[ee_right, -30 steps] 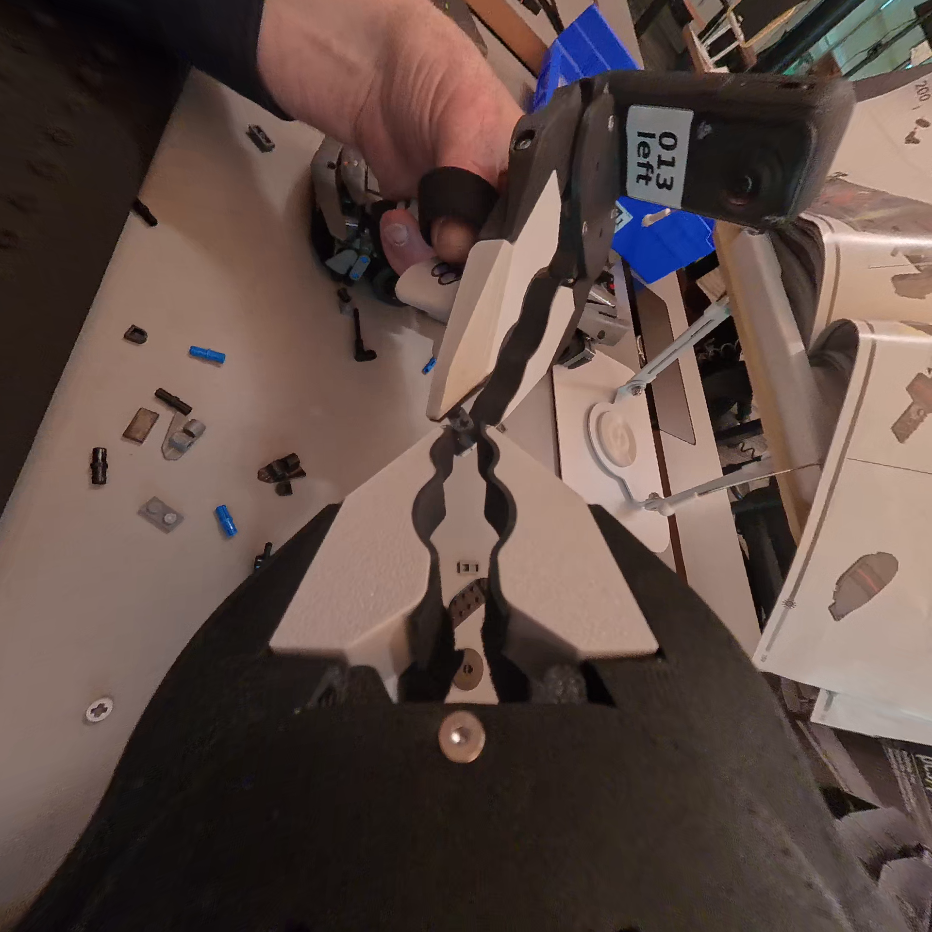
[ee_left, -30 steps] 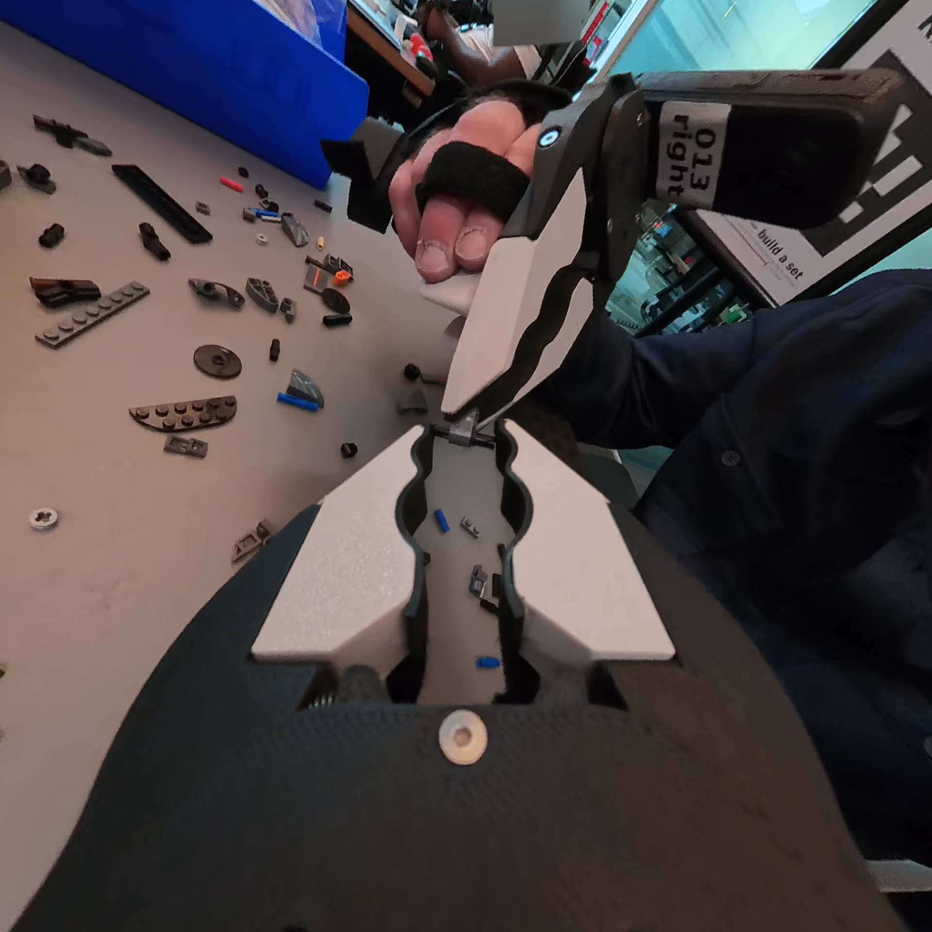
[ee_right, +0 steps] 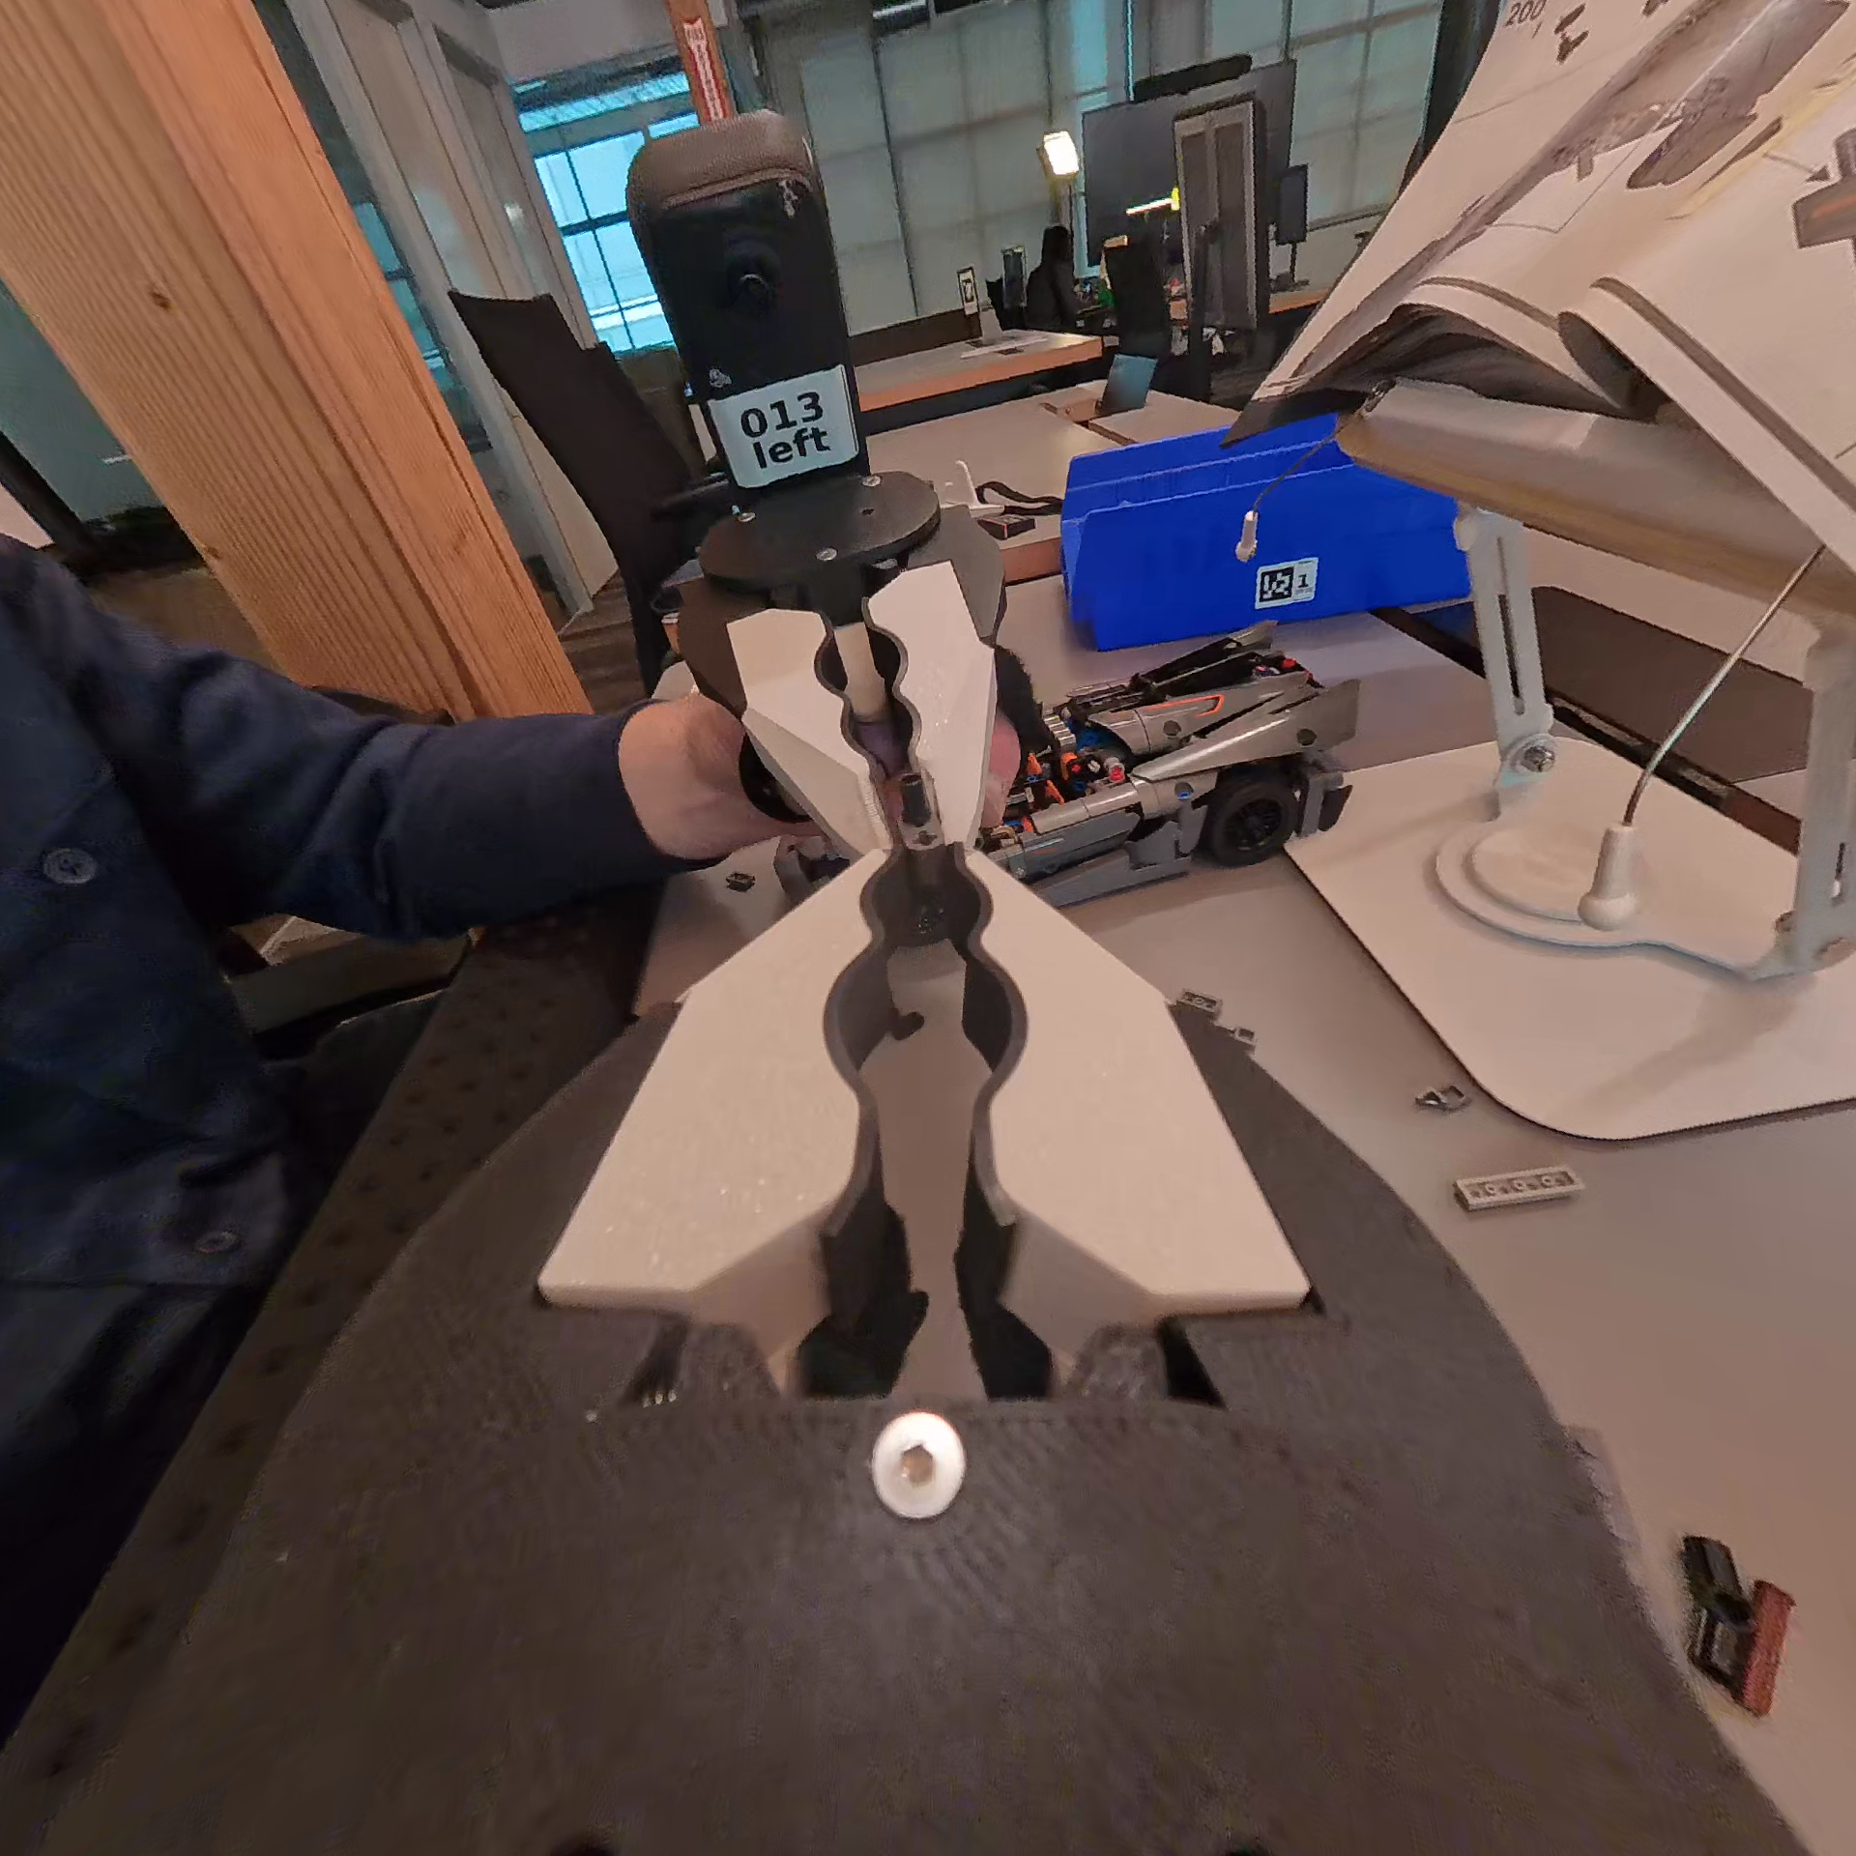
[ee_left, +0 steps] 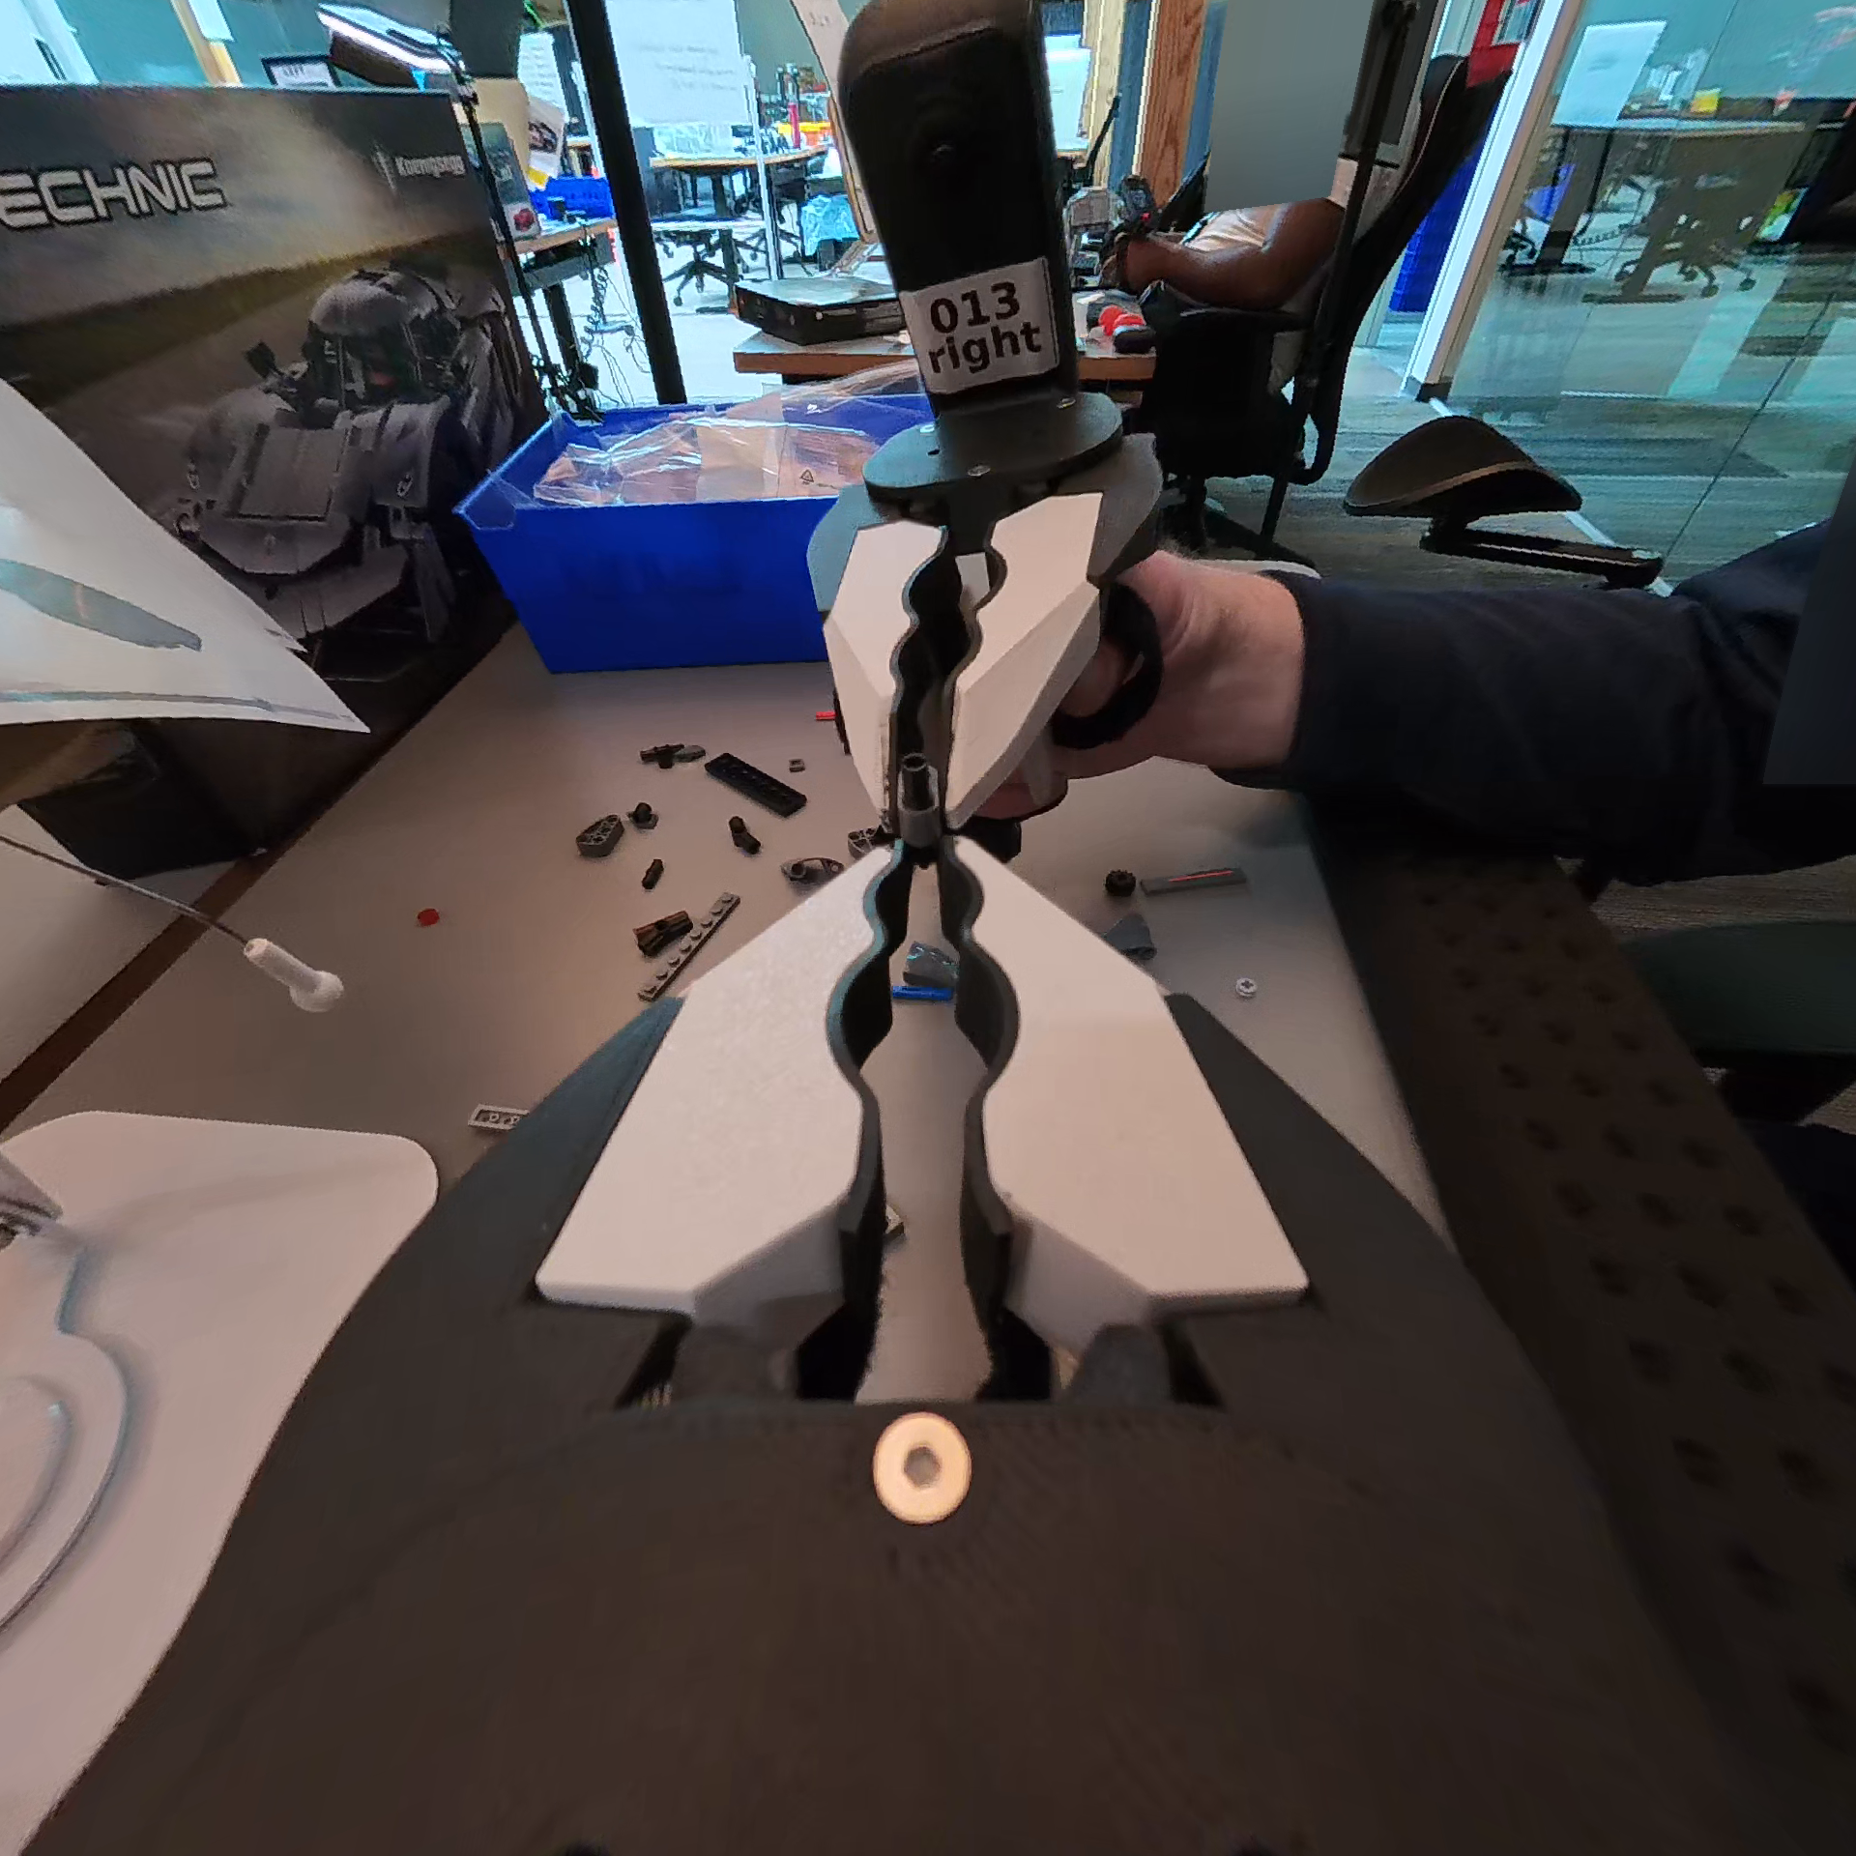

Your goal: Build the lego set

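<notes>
Both hand-held grippers meet tip to tip above the counter [ee_left: 482, 803]. Left hand-held gripper [ee_left: 919, 854] is closed on the lower end of a small grey pin connector [ee_left: 916, 803]; right hand-held gripper [ee_right: 919, 854] clamps the opposite end, probably to press 2 parts together. Partly built car [ee_right: 1185, 763] waits near the far edge beside the blue bin [ee_right: 1255, 522]. Loose pieces [ee_left: 703, 864] lie scattered behind.

Loose lego pieces [ee_left: 693, 934] litter the grey table [ee_left: 522, 803] ahead of the grippers, leaving bare patches between. A blue bin [ee_left: 653, 583] and the set's box [ee_left: 251, 402] wall the far side; the white stand [ee_right: 1567, 1004], its booklet [ee_right: 1657, 201] overhanging, and the part-built car [ee_right: 1185, 763] crowd one side.
</notes>
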